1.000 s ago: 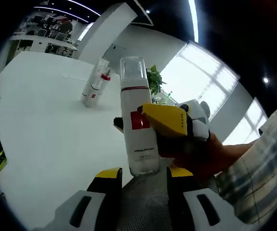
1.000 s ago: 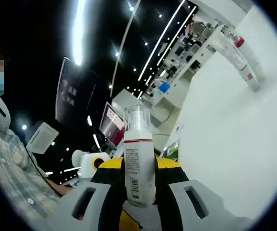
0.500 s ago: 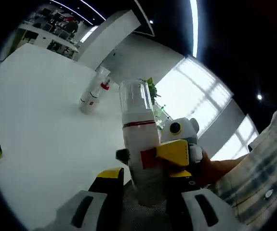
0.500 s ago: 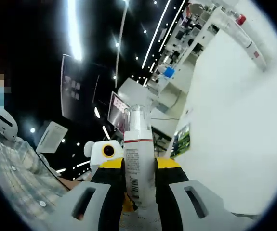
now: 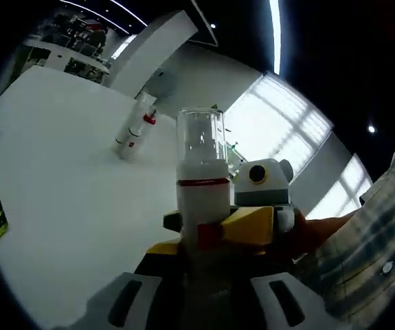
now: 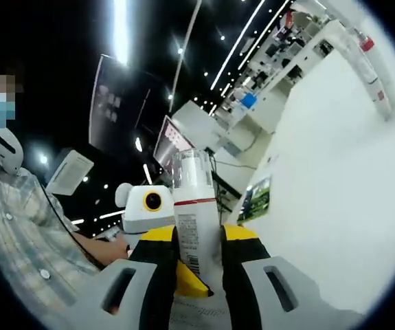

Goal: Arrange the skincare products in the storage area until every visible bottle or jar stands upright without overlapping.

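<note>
Bottle held between both grippers, above the table.

Right gripper clamps the white bottle; left gripper now brackets its base, closure unclear. A second ago the left jaws stood below it. Handover or regrip under way; next, stand it upright on the table, apart from the two lying tubes.

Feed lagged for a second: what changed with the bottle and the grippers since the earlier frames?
The white bottle has come down between the left gripper's fingers; whether they have closed is unclear. The right gripper stays clamped on it. Two bottles still lie on the white table.
</note>
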A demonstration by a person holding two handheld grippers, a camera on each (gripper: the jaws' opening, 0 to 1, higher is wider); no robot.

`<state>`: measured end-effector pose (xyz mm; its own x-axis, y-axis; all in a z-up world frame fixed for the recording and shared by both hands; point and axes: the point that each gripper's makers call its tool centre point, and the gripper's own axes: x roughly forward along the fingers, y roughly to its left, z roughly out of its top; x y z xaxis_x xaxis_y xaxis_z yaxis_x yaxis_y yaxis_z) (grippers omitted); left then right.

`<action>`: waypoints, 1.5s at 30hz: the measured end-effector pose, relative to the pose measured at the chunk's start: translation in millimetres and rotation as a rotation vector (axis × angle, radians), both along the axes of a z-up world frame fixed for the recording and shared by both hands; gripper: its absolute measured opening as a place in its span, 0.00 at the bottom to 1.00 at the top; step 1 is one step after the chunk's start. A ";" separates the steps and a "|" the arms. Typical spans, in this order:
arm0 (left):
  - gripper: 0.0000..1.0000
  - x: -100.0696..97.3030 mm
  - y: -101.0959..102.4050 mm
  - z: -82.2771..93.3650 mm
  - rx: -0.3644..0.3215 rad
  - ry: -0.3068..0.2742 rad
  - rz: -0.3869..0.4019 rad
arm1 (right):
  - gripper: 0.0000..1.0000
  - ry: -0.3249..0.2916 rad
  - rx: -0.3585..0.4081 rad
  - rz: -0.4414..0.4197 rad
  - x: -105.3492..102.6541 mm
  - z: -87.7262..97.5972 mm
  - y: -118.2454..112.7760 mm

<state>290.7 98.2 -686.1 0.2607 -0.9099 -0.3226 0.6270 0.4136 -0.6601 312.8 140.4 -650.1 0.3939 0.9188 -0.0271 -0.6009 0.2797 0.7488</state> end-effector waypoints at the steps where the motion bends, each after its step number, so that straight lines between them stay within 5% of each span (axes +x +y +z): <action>1: 0.24 1.8 2.2 -2.4 0.025 -0.016 0.008 | 0.22 -0.011 -0.012 -0.003 1.2 -1.6 -0.1; 8: 0.24 6.8 7.4 -19.1 0.163 -0.065 0.033 | 0.22 -0.061 -0.098 -0.036 6.5 -8.4 -3.6; 14: 0.24 0.5 6.2 -38.2 0.297 -0.100 -0.020 | 0.22 -0.075 -0.117 -0.076 13.9 -10.2 -9.2; 16: 0.24 -6.7 1.0 -42.7 0.308 -0.095 -0.066 | 0.20 -0.027 -0.118 -0.060 10.7 -15.5 -9.7; 18: 0.25 -9.8 -2.0 -40.4 0.265 -0.047 -0.067 | 0.20 -0.001 -0.093 -0.070 12.5 -15.5 -10.1; 22: 0.26 -10.7 -6.8 -16.2 0.033 0.087 -0.081 | 0.19 0.029 0.009 -0.058 15.2 0.0 -16.6; 25: 0.30 -17.7 -9.3 -5.8 -0.062 0.138 -0.138 | 0.19 0.031 0.054 -0.006 8.4 13.6 -16.9; 29: 0.36 -32.5 -18.8 0.3 -0.068 0.079 -0.227 | 0.19 0.061 0.107 0.106 -8.7 22.7 -15.1; 31: 0.28 -40.1 -20.8 5.0 -0.074 0.046 -0.272 | 0.19 0.077 0.120 0.109 -9.2 20.3 -15.6; 35: 0.27 -32.9 -18.0 0.9 -0.037 0.043 -0.223 | 0.20 0.033 0.109 0.090 -4.6 19.9 -13.7; 38: 0.26 -19.1 -12.3 -6.3 0.037 -0.015 -0.146 | 0.20 0.043 0.078 0.073 0.7 17.1 -12.7; 45: 0.25 3.7 4.9 -27.9 0.225 -0.097 -0.018 | 0.21 0.033 -0.159 -0.047 12.7 -4.0 -10.2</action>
